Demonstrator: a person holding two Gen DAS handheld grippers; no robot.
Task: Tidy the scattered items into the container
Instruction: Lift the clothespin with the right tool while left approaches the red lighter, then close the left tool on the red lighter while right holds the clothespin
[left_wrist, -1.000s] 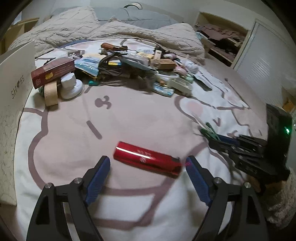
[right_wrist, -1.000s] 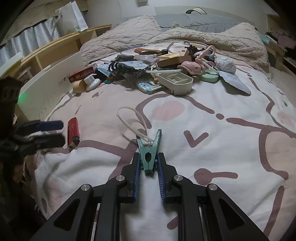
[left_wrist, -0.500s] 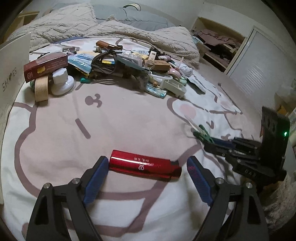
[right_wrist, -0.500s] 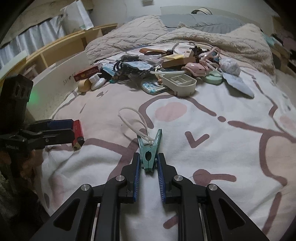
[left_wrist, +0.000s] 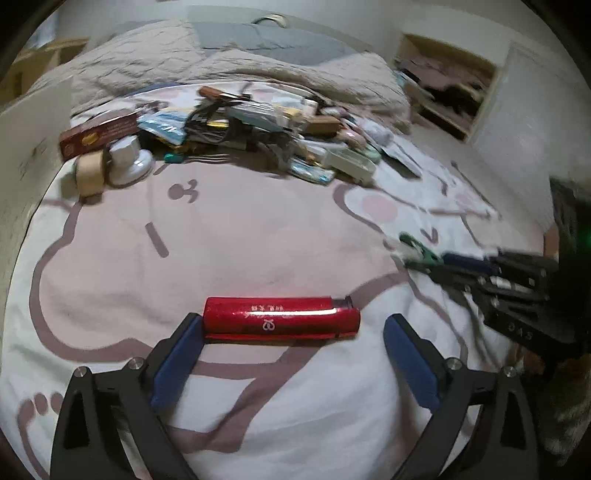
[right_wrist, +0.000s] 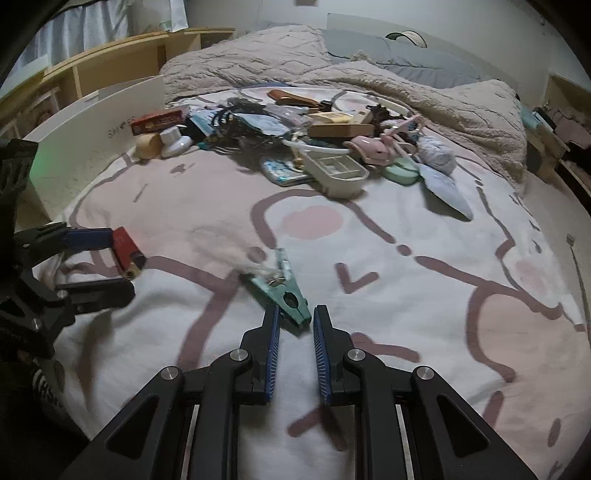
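A red lighter (left_wrist: 280, 317) lies crosswise on the pink-patterned bedspread (left_wrist: 258, 240). My left gripper (left_wrist: 291, 332) straddles it, and its jaws are opening. The left pad (left_wrist: 177, 350) is at the lighter's end; the right pad (left_wrist: 410, 358) stands clear of it. The right wrist view shows the lighter (right_wrist: 125, 251) between those fingers too. My right gripper (right_wrist: 295, 314) is shut on the tail end of a green clip (right_wrist: 277, 284), which slants up to the left with a blurred white cord on it. The white box (right_wrist: 92, 129) stands at the bed's left edge.
A heap of small items (right_wrist: 295, 129) lies farther up the bed: a red carton (left_wrist: 99, 136), a tape roll (left_wrist: 88, 173), a white knob (left_wrist: 129, 162), a beige tray (right_wrist: 336, 170). Behind it are a rumpled blanket (right_wrist: 406, 85) and wooden shelves (right_wrist: 110, 62).
My left gripper came forward and down over the lighter and its jaws widened. The lighter now lies between the pads. In the right gripper the green clip swung from straight ahead to slanting left.
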